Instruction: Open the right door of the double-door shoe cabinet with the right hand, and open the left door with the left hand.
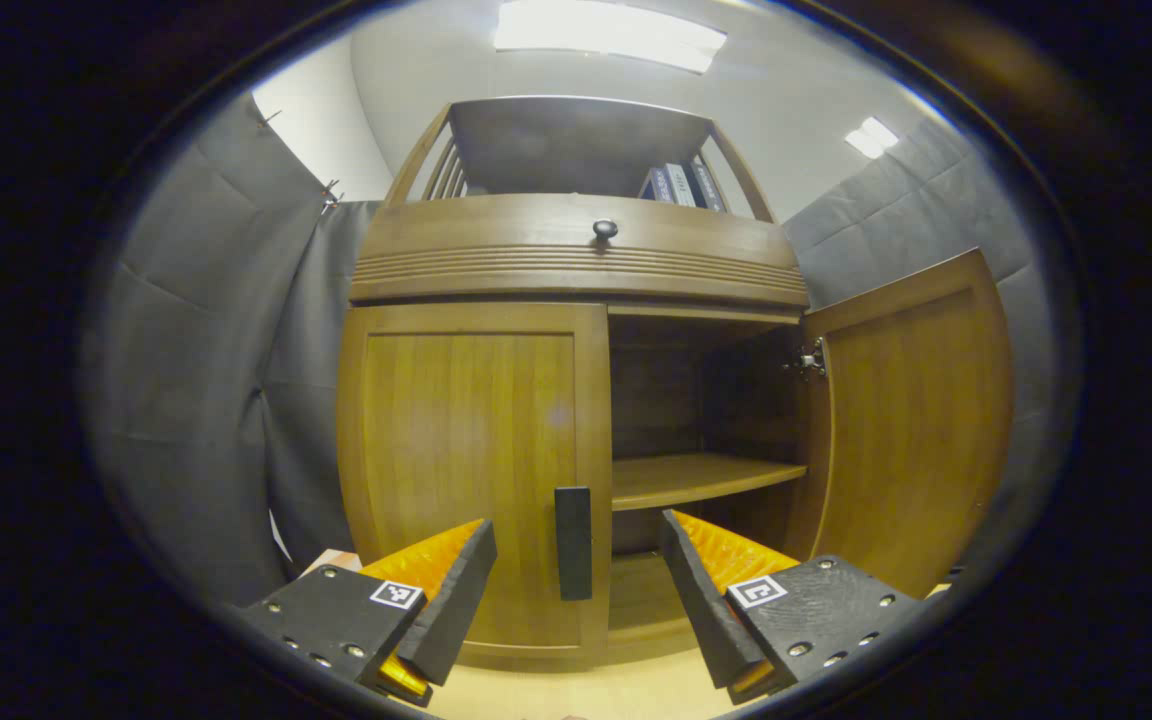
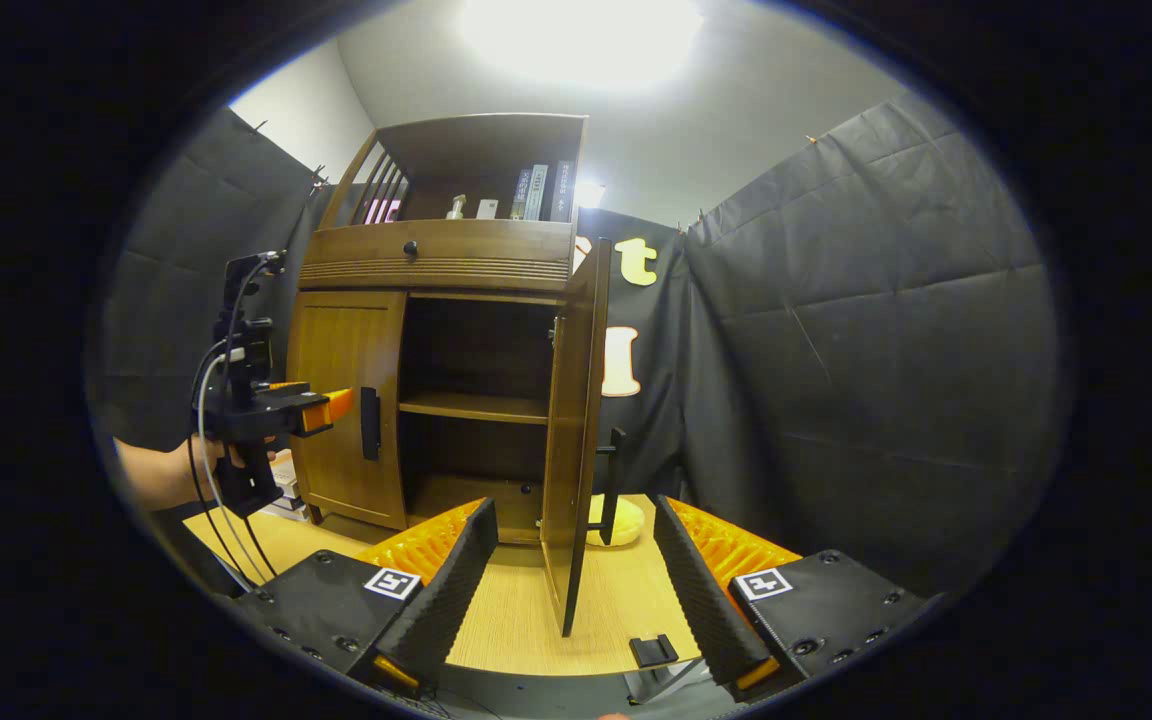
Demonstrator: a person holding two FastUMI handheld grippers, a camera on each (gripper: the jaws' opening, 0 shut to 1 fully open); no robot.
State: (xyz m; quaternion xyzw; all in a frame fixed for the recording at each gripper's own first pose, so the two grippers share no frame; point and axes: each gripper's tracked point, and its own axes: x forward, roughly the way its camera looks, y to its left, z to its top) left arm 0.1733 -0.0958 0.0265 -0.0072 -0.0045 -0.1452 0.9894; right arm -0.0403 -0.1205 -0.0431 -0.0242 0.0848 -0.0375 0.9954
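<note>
The shoe cabinet (image 1: 576, 270) stands straight ahead of the left gripper (image 1: 576, 590), its left door (image 1: 471, 450) shut flush and its right door (image 1: 911, 420) swung wide open off to that gripper's right. The left door's dark upright handle (image 1: 573, 543) sits between the left gripper's two fingers, which are spread wide apart on either side of it and press on nothing; whether they reach as far as the handle or hang short of it cannot be told. Behind the open side, a shelf (image 1: 706, 478) crosses the dark inside of the cabinet, and a hinge (image 1: 811, 360) shows on the right door's inner edge. Above the doors runs a drawer front with a round knob (image 1: 605, 229), and higher up an open shelf holds a few books (image 1: 681, 185). In the right gripper view, the right door (image 2: 576, 430) stands edge-on just ahead of the right gripper (image 2: 571, 580), with its own handle (image 2: 616, 485) on the far face; this gripper's fingers are also spread wide, with the door's lower edge between them and touching neither. Farther off to its left, a hand (image 2: 221, 460) holds the left gripper (image 2: 321, 408) close to the left door's handle (image 2: 370, 423). The cabinet rests on a pale wooden table (image 2: 526, 610), with black cloth (image 2: 866, 380) hanging around.
</note>
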